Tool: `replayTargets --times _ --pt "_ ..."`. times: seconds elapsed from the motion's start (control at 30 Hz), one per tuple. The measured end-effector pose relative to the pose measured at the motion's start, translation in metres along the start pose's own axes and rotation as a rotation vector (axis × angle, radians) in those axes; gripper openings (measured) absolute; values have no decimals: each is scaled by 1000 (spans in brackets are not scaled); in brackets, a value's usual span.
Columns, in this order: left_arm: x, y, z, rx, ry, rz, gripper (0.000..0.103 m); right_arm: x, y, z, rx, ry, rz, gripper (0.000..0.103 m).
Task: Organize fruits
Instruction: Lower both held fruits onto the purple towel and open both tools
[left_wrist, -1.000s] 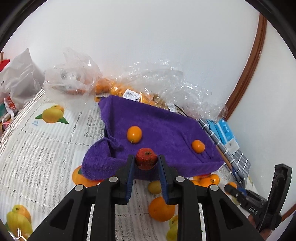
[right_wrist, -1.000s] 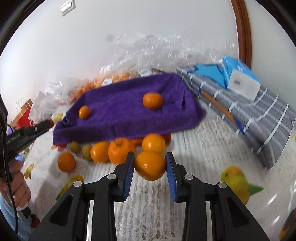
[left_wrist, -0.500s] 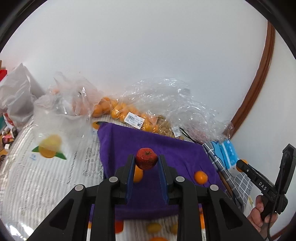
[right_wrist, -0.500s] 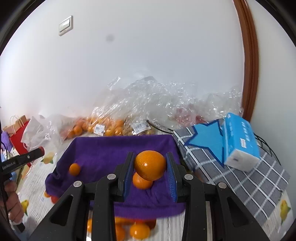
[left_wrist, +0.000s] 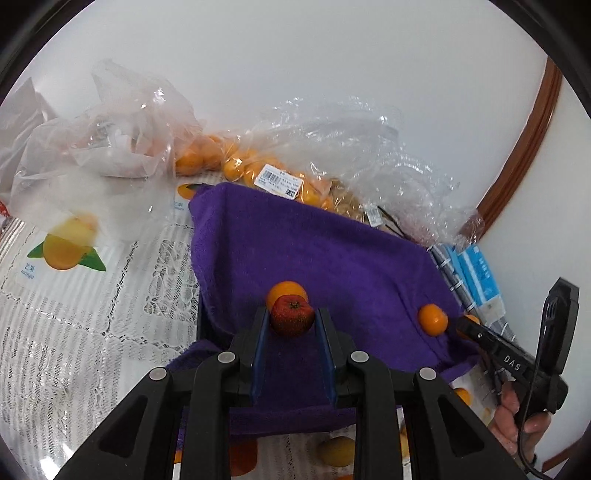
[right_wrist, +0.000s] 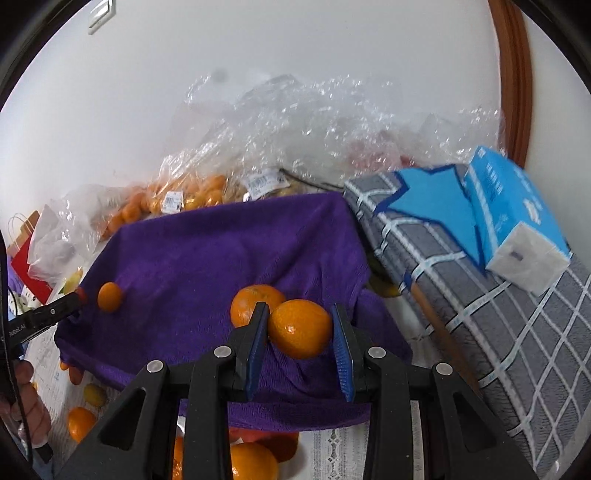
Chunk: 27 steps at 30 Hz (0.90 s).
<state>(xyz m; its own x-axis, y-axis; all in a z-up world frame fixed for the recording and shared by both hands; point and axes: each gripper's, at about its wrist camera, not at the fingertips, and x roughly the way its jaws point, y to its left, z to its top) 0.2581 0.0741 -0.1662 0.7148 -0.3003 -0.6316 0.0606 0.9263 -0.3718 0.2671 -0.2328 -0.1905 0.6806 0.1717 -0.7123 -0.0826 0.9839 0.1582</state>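
Over purple towel (left_wrist: 332, 258), left hand-held gripper (left_wrist: 292, 325) clamps red fruit (left_wrist: 291, 318)

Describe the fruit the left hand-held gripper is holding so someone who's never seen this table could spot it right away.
Find the purple towel spread in front of the clear plastic bags. Above its near edge, the left hand-held gripper pinches a small red fruit between its blue pads. It is the only dark red, speckled one; the fruits lying on the towel are orange.

Red fruit (left_wrist: 291, 318), oranges (right_wrist: 300, 328) over towel
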Motion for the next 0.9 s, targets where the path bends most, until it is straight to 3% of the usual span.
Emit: replayTargets --times 0.4,0.5,0.63,0.83,0.9 --pt "7 3 -4 -2 27 37 24 13 2 -5 0 50 12 34" --pt "9 2 -4 7 23 51 24 14 1 -5 4 48 7 40" --pt "10 0 -4 22 22 65 24 4 1 -3 10 11 22 58" --pt "8 -2 -4 31 10 76 24 -20 9 -11 -9 -60 12 60" --pt "7 -3 -4 32 7 73 32 -29 14 -19 -22 -74 9 60"
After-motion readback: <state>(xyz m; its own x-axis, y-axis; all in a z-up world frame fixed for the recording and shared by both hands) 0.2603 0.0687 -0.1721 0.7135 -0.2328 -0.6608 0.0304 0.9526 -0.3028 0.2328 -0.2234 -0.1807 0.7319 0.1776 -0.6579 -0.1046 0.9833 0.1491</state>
